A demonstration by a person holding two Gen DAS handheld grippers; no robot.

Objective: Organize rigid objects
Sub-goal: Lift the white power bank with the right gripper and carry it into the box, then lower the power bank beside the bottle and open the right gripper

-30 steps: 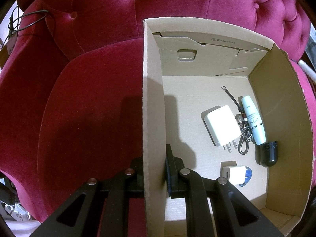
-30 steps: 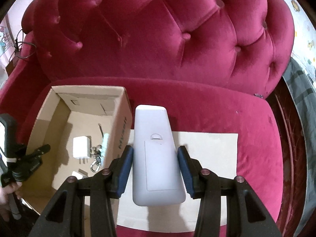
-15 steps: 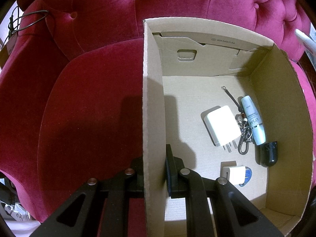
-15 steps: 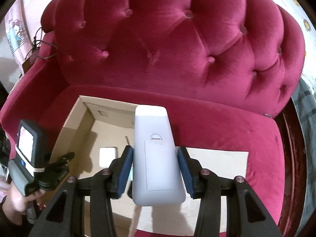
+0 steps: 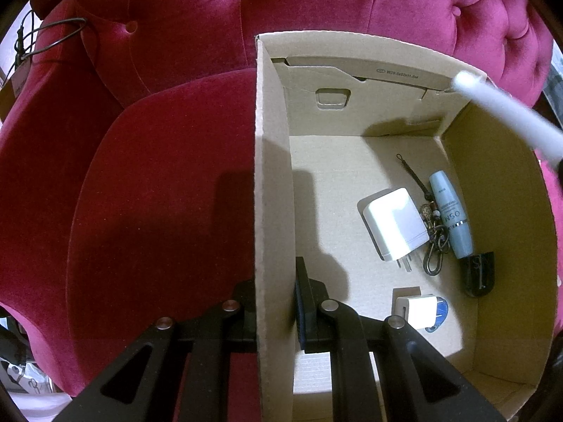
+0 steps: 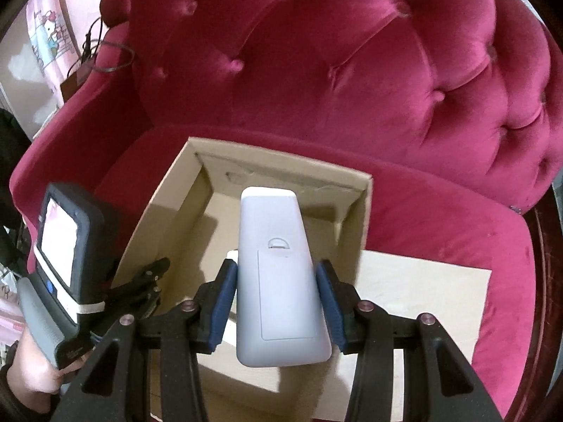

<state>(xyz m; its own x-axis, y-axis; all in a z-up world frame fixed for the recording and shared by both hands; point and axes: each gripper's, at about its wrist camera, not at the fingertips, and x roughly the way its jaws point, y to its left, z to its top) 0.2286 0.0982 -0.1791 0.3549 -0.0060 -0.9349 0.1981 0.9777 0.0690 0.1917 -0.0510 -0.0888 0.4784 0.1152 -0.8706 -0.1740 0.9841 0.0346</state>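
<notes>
My right gripper (image 6: pixel 276 299) is shut on a white remote control (image 6: pixel 276 274), back side up, held in the air over the open cardboard box (image 6: pixel 366 211). The remote's tip also shows in the left wrist view (image 5: pixel 506 109) above the box's far right corner. My left gripper (image 5: pixel 274 302) is shut on the box's left wall (image 5: pixel 272 183). In the box lie a white charger (image 5: pixel 394 223), a keychain (image 5: pixel 434 242), a light blue tube (image 5: pixel 450 218), a black cap (image 5: pixel 478 274) and a small white plug (image 5: pixel 417 311).
The box sits on a red velvet sofa seat (image 5: pixel 158 193) with a tufted back (image 6: pixel 352 52). A pale board (image 6: pixel 422 299) lies on the seat right of the box. A cable (image 5: pixel 45 38) hangs at the sofa's left arm.
My right gripper has carried the remote leftward from beside the box to over its inside. The remote's tip has come into the left wrist view. The left gripper has not moved.
</notes>
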